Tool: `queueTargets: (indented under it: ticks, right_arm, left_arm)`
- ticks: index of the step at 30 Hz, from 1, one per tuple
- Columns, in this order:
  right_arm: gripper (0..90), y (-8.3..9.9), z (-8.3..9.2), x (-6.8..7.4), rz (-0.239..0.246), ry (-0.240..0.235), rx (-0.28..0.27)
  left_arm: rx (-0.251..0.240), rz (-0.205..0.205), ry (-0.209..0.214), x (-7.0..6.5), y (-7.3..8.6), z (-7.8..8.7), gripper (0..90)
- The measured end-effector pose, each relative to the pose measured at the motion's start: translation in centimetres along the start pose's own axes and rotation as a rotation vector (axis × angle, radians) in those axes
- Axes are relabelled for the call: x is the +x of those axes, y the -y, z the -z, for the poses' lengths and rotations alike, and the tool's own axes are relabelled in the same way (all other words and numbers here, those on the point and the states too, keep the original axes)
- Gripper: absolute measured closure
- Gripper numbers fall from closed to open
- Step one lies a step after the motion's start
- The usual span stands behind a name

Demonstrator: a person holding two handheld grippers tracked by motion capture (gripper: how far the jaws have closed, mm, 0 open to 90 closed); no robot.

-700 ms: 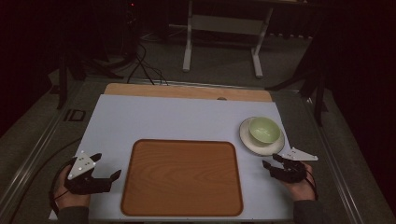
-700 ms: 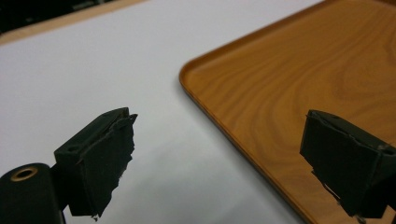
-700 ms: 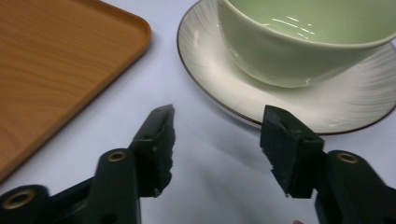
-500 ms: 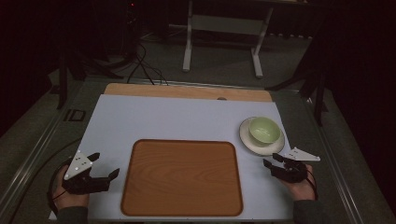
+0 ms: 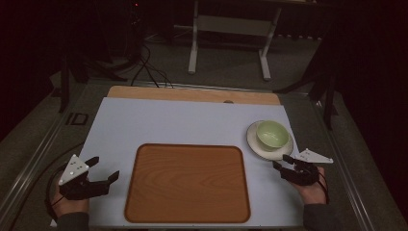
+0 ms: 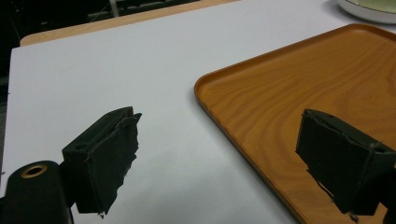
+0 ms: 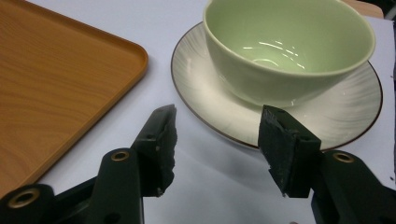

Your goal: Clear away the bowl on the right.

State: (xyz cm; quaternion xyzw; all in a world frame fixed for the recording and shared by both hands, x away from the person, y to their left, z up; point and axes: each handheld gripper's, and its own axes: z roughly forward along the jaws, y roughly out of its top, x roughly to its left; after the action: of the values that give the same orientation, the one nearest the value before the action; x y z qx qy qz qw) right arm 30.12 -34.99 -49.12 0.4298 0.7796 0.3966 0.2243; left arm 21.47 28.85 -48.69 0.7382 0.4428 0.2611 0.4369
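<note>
Plate (image 6: 369,10) cut off; bowl (image 7: 287,44) rim cropped.

The high view looks forward and down from above the person's side, taking in the whole white table (image 5: 192,122), the wooden tray (image 5: 187,183) and dark floor beyond. The left gripper view rides low and close behind the left gripper (image 6: 217,154), facing across the table toward the tray's (image 6: 299,88) near corner; the plate (image 6: 369,11) rim appears at its top right edge. The right gripper view sits low and very near the plate (image 7: 280,107) and green bowl (image 7: 285,46), looking over the right gripper (image 7: 217,140), with the tray's (image 7: 56,79) corner at its left. All three views share the tray and plate.
</note>
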Motion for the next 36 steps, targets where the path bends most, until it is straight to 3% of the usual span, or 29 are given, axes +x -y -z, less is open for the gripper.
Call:
queueTargets:
  ticks: [15, 36]
  right_arm:
    - [44.6, -1.5, -0.2, -0.2, 0.048, -0.001, -0.019]
    - [43.4, -4.1, -1.3, -1.4, 0.084, 0.039, -0.035]
  left_arm:
    - [0.012, -0.004, 0.002, -0.1, 0.0, -0.2, 13.9]
    - [0.008, -0.009, 0.004, -0.2, 0.0, -0.2, 14.3]
